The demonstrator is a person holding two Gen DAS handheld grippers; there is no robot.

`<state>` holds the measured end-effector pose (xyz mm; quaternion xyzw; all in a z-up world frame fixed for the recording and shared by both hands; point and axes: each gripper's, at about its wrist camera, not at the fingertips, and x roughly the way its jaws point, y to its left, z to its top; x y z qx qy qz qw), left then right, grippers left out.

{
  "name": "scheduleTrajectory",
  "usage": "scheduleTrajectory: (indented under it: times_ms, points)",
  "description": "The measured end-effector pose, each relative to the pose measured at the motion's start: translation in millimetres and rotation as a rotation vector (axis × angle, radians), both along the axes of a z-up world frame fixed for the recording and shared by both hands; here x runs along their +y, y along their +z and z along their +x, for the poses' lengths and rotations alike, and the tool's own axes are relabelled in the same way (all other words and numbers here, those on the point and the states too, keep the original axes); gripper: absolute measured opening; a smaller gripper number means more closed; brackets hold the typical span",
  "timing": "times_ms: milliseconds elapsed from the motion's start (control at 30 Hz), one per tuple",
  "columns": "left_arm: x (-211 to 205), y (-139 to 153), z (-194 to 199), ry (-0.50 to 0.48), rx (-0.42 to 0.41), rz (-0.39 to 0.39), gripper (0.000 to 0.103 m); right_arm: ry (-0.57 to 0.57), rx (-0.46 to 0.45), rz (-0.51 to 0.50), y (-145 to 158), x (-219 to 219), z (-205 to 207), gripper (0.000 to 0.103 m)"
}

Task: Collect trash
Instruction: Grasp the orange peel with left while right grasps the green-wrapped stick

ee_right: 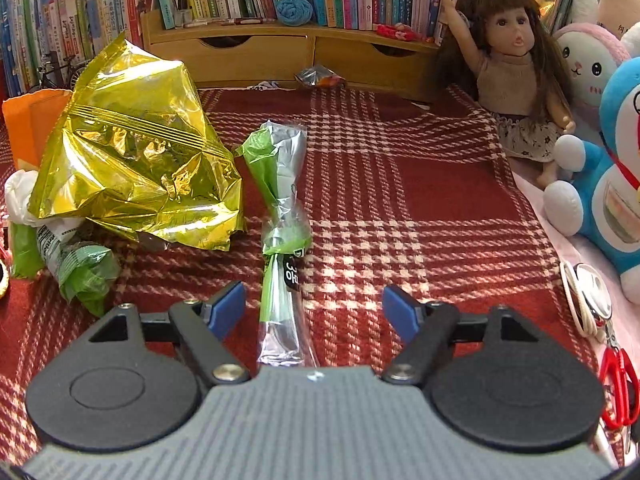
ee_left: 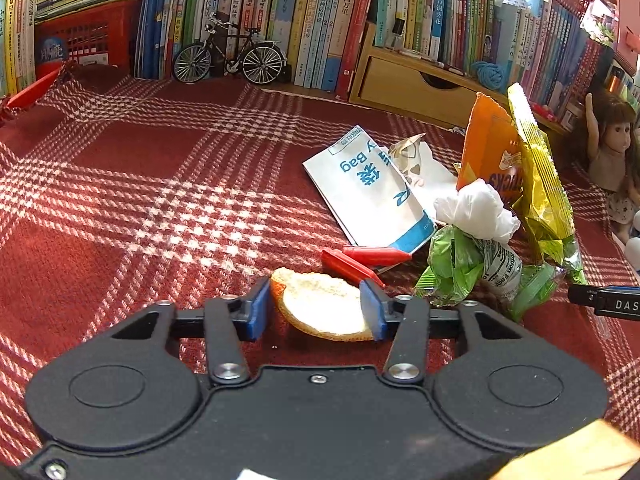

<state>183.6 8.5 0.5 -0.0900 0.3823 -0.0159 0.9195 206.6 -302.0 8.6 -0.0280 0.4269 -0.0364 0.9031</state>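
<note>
Plaid counter [ee_left: 160, 184], books behind: left claw [ee_left: 316, 306] pinching orange peel [ee_left: 320, 304]; right claw [ee_right: 312, 312] wide over twisted wrapper [ee_right: 280, 216]; wrapper pile [ee_left: 500, 208] uncollected.

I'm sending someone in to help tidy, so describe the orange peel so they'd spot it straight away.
On the red plaid cloth, in front of the heap of wrappers, lies the orange peel between the left gripper's blue pads. It's the only curved, pale, pithy piece with an orange rim.
</note>
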Motion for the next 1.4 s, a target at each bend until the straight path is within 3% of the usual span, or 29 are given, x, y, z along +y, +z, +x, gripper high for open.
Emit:
scheduleTrajectory:
  times_ms: [133, 167, 200, 233, 333, 700, 1400]
  points:
    - [-1, 3, -2, 0.013, -0.008, 0.002, 0.017, -0.001, 0.02, 0.035, -4, -2, 6, 0.062]
    - [-1, 4, -3, 0.014, -0.012, -0.005, 0.013, 0.0, 0.019, 0.034, -3, -1, 5, 0.046]
    - [0, 6, -4, 0.014, -0.016, -0.01, 0.012, 0.0, 0.015, 0.03, -2, -1, 3, 0.041]
    - [0, 8, -5, 0.011, -0.021, -0.015, 0.011, -0.001, 0.013, 0.028, -1, -1, 2, 0.029]
    - [-2, 14, -10, -0.001, -0.028, -0.017, 0.01, -0.005, 0.006, 0.046, 4, -3, -4, 0.02]
    - [-21, 28, -41, -0.098, -0.045, -0.02, 0.009, 0.032, -0.019, 0.074, 26, -5, -45, 0.017]
    - [-32, 65, -138, -0.232, -0.089, -0.033, 0.009, 0.192, -0.03, 0.104, 58, 32, -150, 0.017]
